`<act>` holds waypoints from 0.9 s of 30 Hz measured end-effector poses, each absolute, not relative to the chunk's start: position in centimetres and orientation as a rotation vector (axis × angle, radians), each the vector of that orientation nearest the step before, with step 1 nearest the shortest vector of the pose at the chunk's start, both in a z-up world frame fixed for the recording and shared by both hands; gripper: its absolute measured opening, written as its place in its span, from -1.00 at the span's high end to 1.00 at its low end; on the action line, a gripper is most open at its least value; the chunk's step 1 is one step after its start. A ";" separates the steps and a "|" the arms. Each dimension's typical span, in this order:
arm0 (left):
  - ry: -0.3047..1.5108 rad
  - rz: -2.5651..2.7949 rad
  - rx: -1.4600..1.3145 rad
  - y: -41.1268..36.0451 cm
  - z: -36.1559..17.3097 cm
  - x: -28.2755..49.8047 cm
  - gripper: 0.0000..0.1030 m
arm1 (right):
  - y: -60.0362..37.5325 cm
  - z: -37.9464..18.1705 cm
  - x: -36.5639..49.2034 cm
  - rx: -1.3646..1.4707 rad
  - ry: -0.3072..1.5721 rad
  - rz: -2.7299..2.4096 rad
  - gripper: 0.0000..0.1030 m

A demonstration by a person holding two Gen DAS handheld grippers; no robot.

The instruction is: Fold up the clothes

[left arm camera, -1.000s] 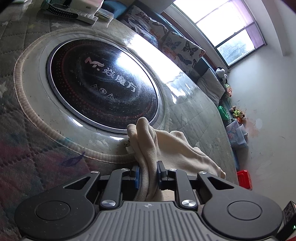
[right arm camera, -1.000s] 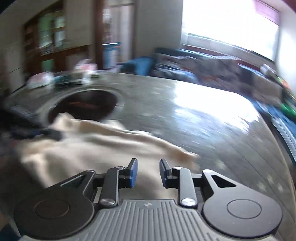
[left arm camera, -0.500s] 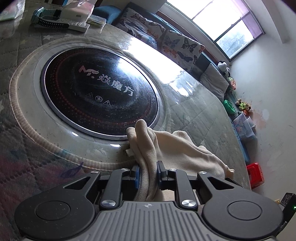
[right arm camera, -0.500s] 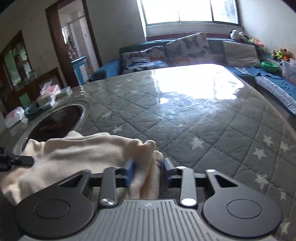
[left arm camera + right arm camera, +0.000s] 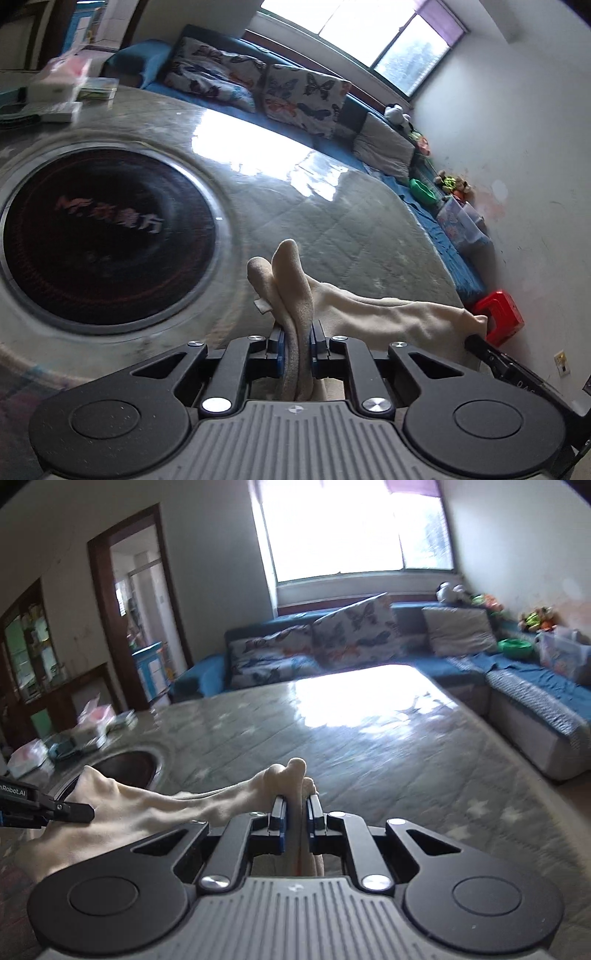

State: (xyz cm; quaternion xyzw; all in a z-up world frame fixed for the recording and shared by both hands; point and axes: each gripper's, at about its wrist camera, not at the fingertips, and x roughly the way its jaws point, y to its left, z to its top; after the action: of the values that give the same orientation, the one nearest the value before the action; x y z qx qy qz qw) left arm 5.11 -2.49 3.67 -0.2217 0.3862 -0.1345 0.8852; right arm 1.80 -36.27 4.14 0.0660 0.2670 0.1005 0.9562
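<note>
Left gripper (image 5: 295, 338): jaws clamped on our cream garment (image 5: 388, 314), lower centre.
Right gripper (image 5: 295, 814): jaws pinching its other end.
Garment: stretched between both above the quilted surface (image 5: 388, 746).

The black round cooktop (image 5: 107, 236) set in the table bears a pale logo, "MF" followed by Chinese characters; motion blur leaves only the last character, 方, legible. In the right wrist view, the left gripper (image 5: 55, 808) shows white lettering on its side, cut by the frame edge, reading "nRobot.AI". No other text is readable.
</note>
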 end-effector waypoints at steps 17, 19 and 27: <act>0.849 -0.486 -0.335 -16.7 3.7 11.1 0.74 | -48.4 4.8 1.6 0.140 0.519 -0.097 0.82; 0.865 -0.488 -0.314 -17.8 3.2 11.5 0.73 | -49.4 4.0 2.0 0.148 0.541 -0.120 0.81; 0.885 -0.444 -0.253 -18.5 2.4 12.2 0.32 | -51.0 0.8 3.5 0.139 0.634 -0.180 0.78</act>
State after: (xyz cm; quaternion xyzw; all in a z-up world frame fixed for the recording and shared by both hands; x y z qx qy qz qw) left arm 12.20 -18.52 2.44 -0.1213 0.4237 -0.2124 0.8722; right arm 3.47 -51.05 0.83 0.0684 0.3109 -0.0885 0.9438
